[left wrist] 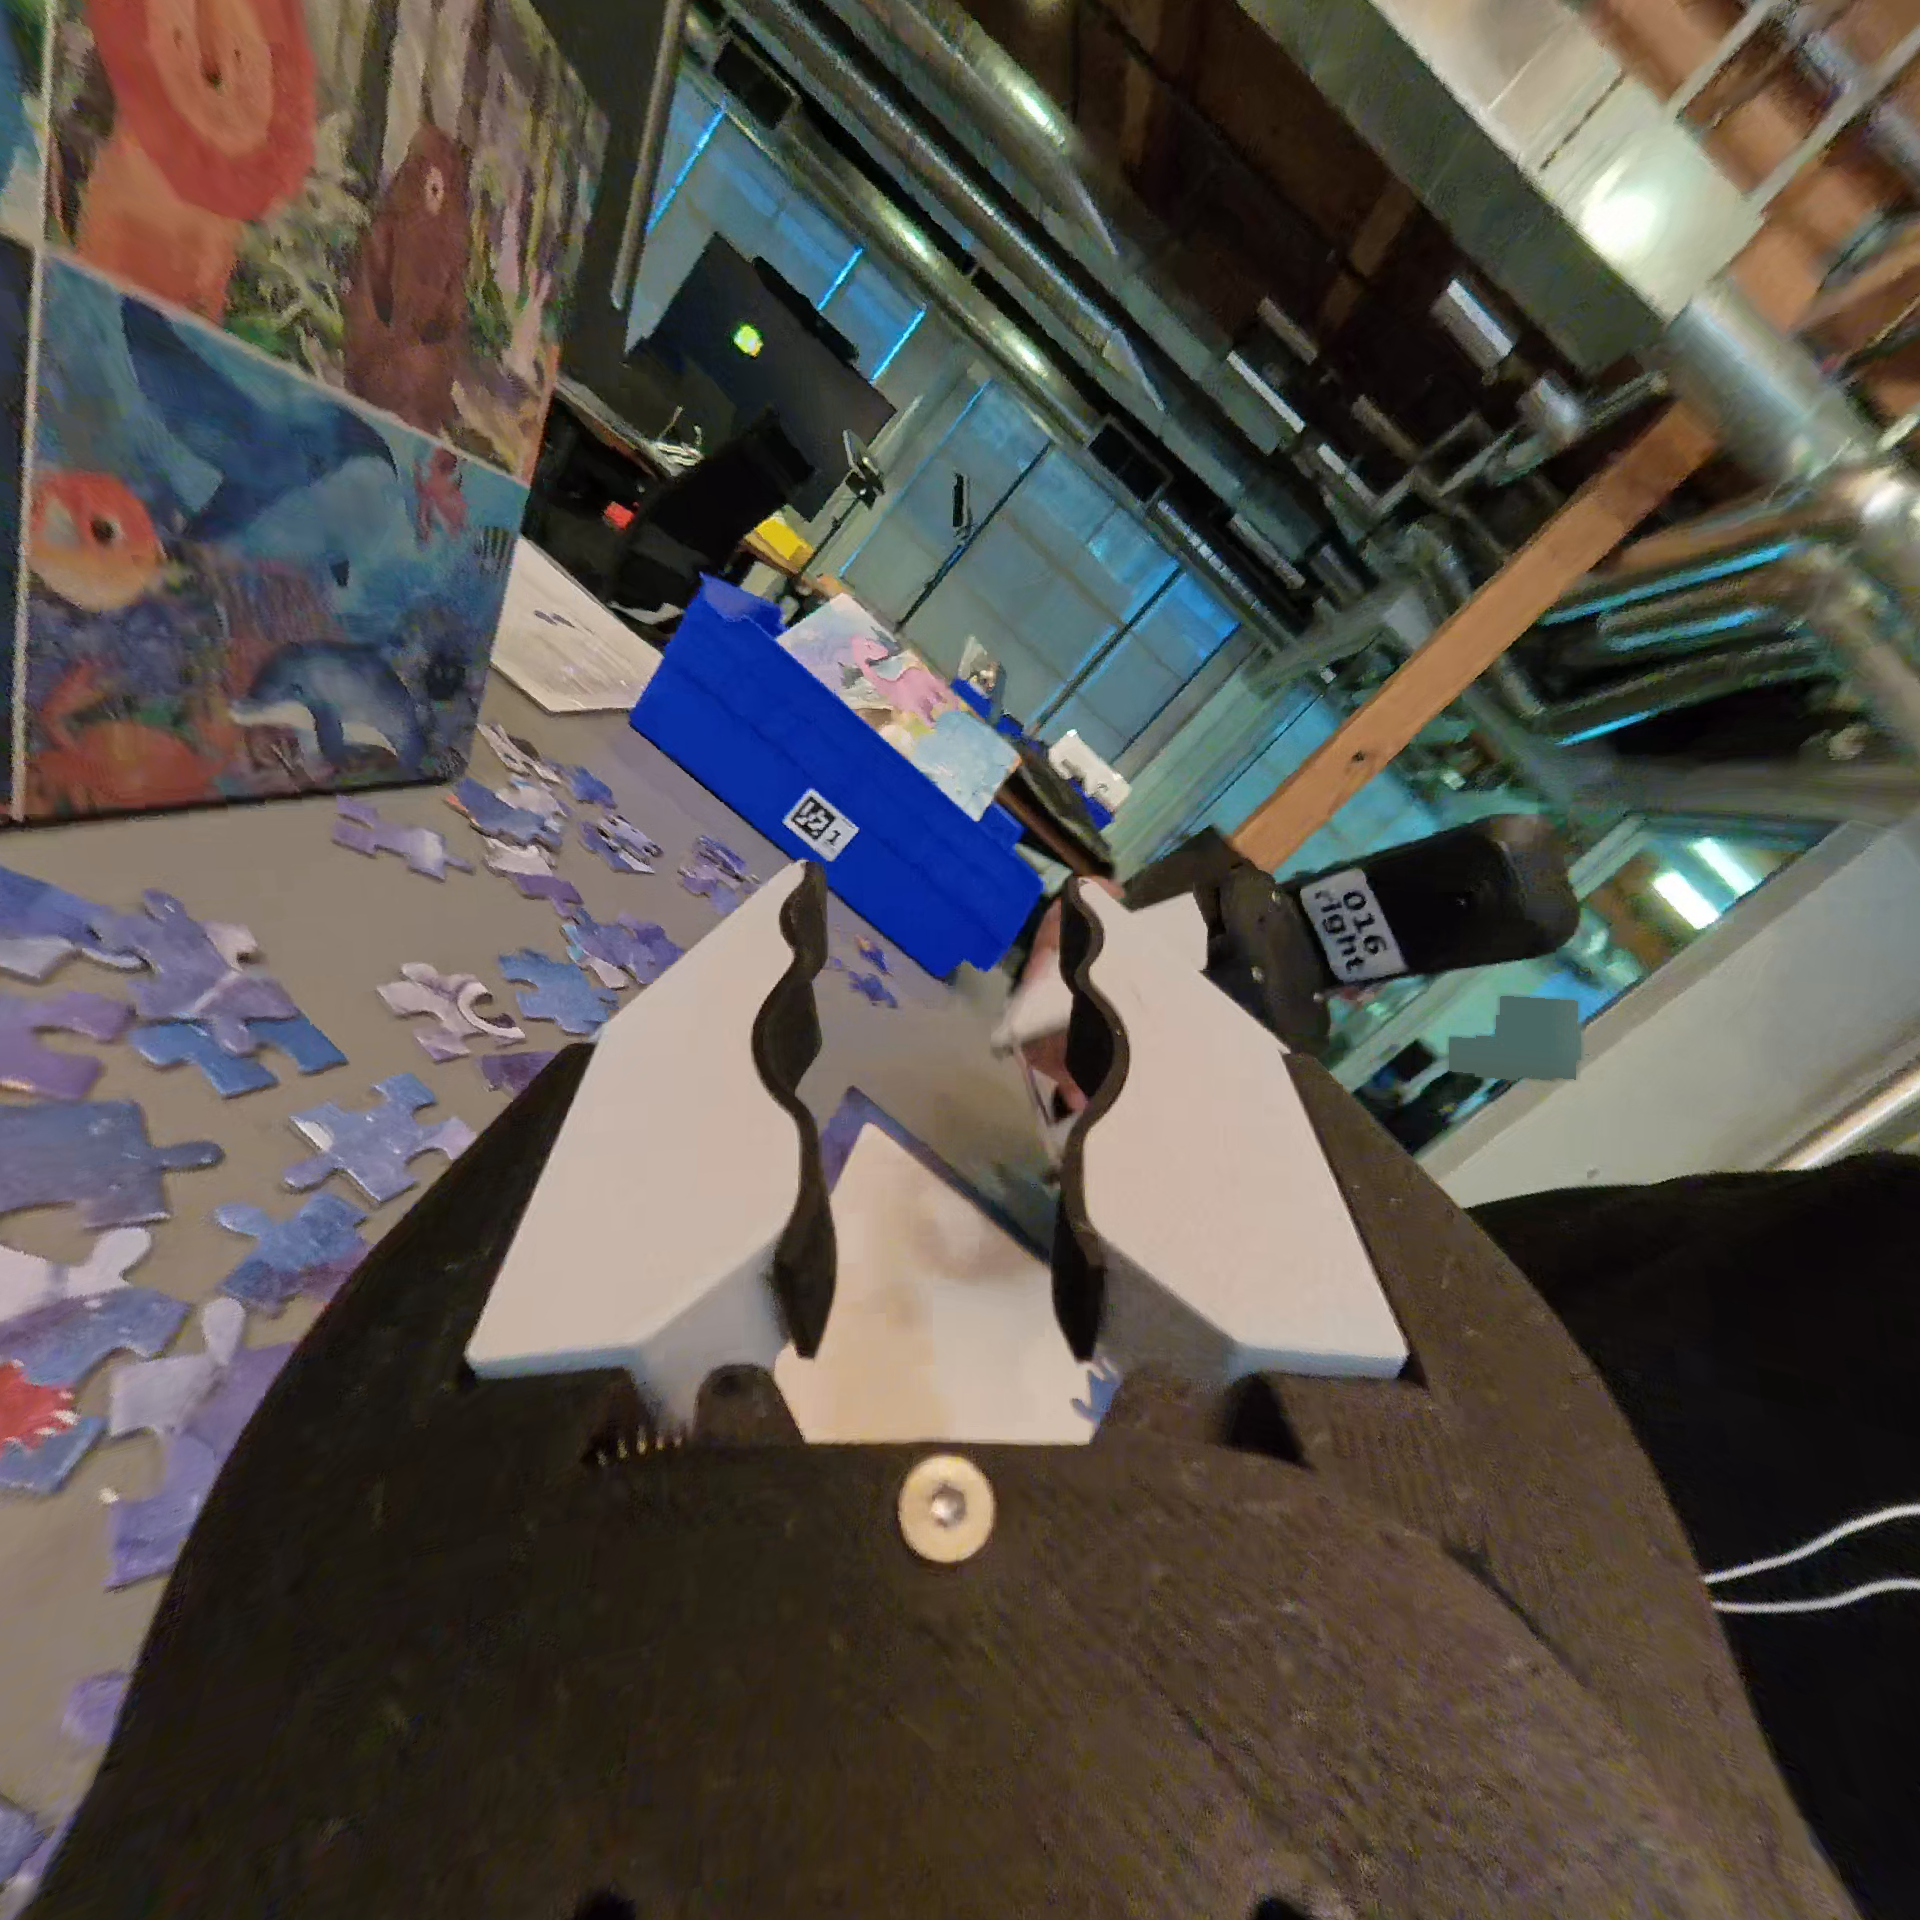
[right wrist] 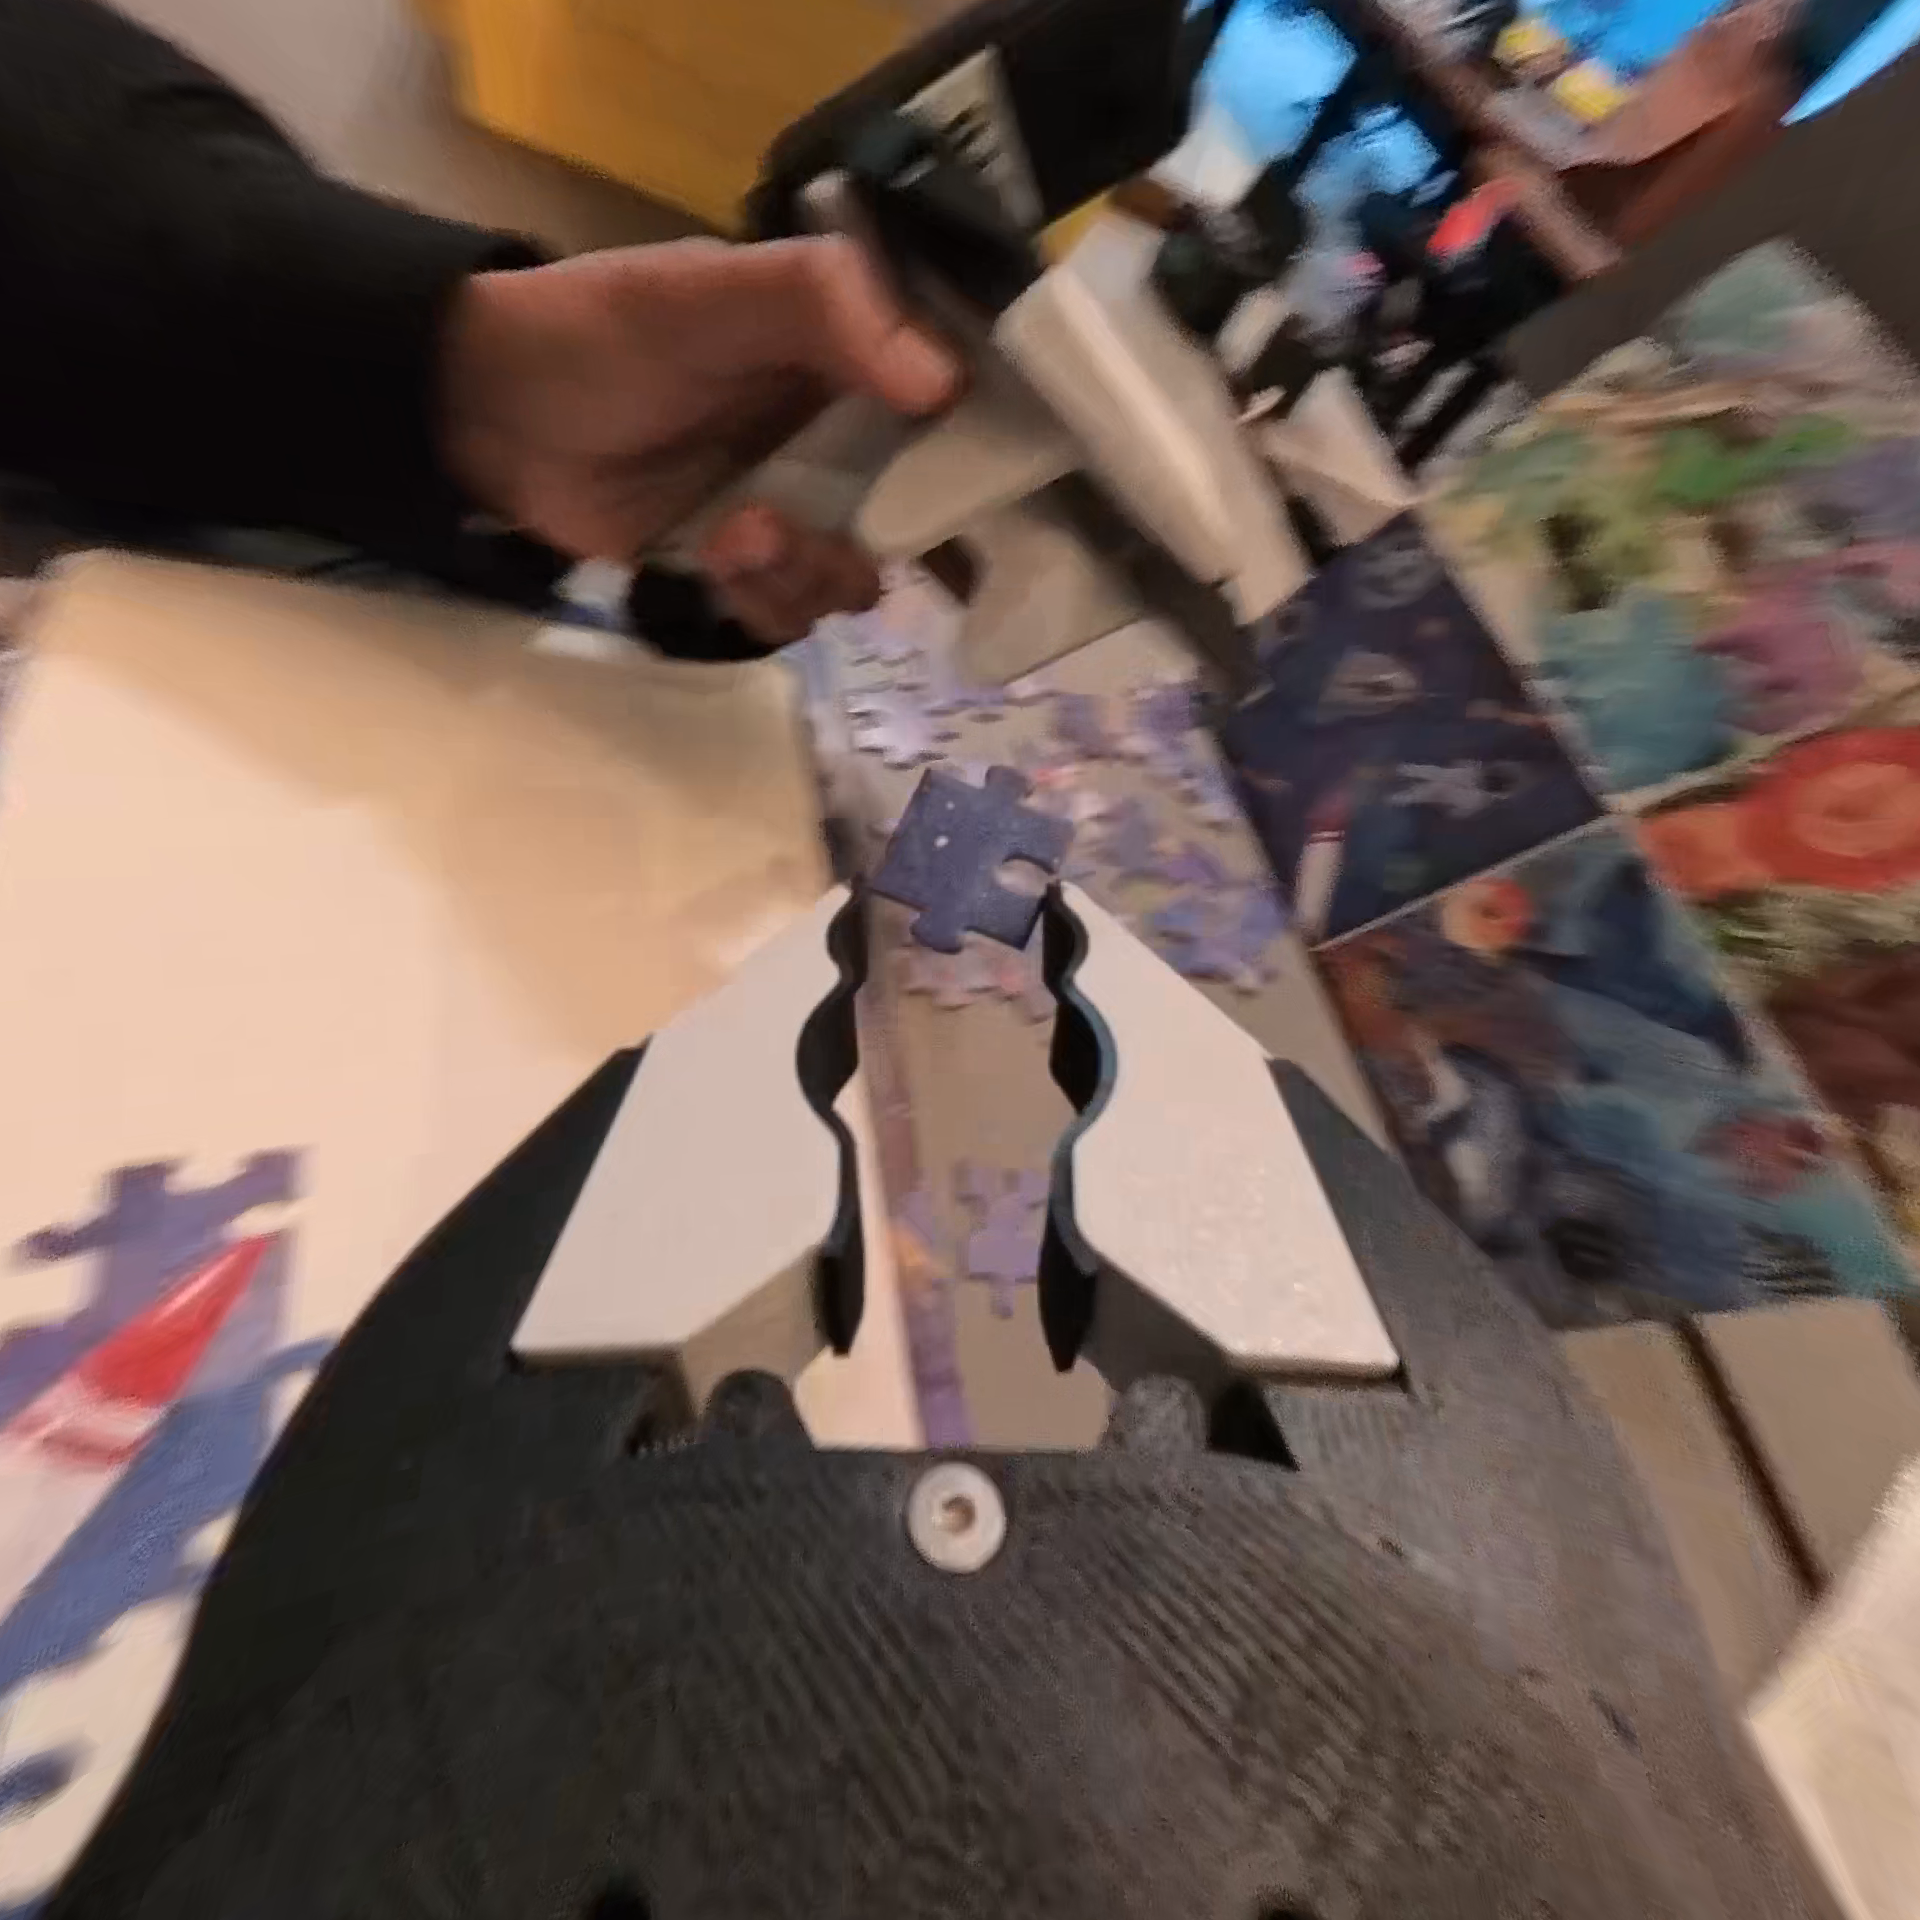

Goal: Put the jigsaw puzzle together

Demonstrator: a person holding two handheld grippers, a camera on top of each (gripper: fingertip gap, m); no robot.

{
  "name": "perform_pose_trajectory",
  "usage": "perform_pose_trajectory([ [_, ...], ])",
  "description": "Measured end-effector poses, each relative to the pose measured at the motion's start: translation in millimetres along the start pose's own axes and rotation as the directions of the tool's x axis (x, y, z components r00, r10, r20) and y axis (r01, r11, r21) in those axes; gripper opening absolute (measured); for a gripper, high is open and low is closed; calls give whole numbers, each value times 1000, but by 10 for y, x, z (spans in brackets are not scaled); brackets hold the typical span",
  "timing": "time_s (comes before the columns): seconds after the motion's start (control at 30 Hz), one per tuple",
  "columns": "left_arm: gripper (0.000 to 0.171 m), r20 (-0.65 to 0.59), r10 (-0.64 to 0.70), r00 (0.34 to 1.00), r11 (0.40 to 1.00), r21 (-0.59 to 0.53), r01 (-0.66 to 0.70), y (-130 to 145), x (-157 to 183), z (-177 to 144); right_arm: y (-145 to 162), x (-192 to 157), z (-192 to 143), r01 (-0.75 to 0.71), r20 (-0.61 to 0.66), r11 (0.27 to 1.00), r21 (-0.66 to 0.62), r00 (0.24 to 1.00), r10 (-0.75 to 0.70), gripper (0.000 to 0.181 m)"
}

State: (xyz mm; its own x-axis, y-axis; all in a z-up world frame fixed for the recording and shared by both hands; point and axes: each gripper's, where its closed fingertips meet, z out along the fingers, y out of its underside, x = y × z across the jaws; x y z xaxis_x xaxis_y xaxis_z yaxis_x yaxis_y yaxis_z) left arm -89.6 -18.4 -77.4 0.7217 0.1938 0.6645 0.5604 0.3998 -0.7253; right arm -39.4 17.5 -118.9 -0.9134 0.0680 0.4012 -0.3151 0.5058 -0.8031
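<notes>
My right gripper [right wrist: 956, 899] is shut on a dark blue jigsaw piece [right wrist: 966, 857], held at its fingertips above the table; the view is blurred. A white board [right wrist: 364, 883] lies at the left with a joined red and blue puzzle patch [right wrist: 156, 1340]. My left gripper [left wrist: 940, 894] is open and empty, raised over a corner of the white board [left wrist: 935, 1309]. Several loose blue and purple pieces [left wrist: 208, 997] lie on the grey table [left wrist: 343, 914] to its left. The right gripper's black body [left wrist: 1434, 914] shows just right of my left fingertips.
A tall colourful puzzle box [left wrist: 239, 468] stands at the left and also shows in the right wrist view [right wrist: 1662, 831]. A blue bin [left wrist: 831, 790] holding puzzle sheets sits behind the loose pieces. A person's hand [right wrist: 644, 416] holds the left gripper's white fingers [right wrist: 1132, 416]. My right fingertips sit around 7 cm from my left ones.
</notes>
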Motion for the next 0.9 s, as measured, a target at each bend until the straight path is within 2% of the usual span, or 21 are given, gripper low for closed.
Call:
perform_pose_trajectory([
  [0.1,55,53,107,993,994,-43,-105,39,133,-3,69,-484,-123,-70,233,996,-51,969,80,32],
  [0.17,61,75,180,981,981,-92,-173,195,372,-37,83,-809,-265,-76,328,995,-57,940,90,32],
  [0.27,63,151,319,936,931,-235,-279,620,624,-154,149,-1253,-465,-82,412,996,-41,906,92,31],
  [0.37,61,197,371,907,879,-390,-275,1115,733,-272,244,-1554,-567,-120,481,992,-26,869,118,31],
  [0.5,61,181,294,938,857,-485,-175,1609,888,-256,407,-1665,-555,-89,504,992,-90,855,122,31],
  [0.63,58,178,362,915,782,-592,-194,1950,888,-273,532,-1726,-547,-45,508,989,-140,854,111,32],
  [0.7,56,172,374,911,766,-612,-199,2061,908,-276,539,-1745,-539,-36,506,990,-137,857,101,32],
  [0.9,50,186,315,931,791,-593,-149,2211,962,-286,531,-1711,-516,-23,469,993,-119,880,77,38],
])
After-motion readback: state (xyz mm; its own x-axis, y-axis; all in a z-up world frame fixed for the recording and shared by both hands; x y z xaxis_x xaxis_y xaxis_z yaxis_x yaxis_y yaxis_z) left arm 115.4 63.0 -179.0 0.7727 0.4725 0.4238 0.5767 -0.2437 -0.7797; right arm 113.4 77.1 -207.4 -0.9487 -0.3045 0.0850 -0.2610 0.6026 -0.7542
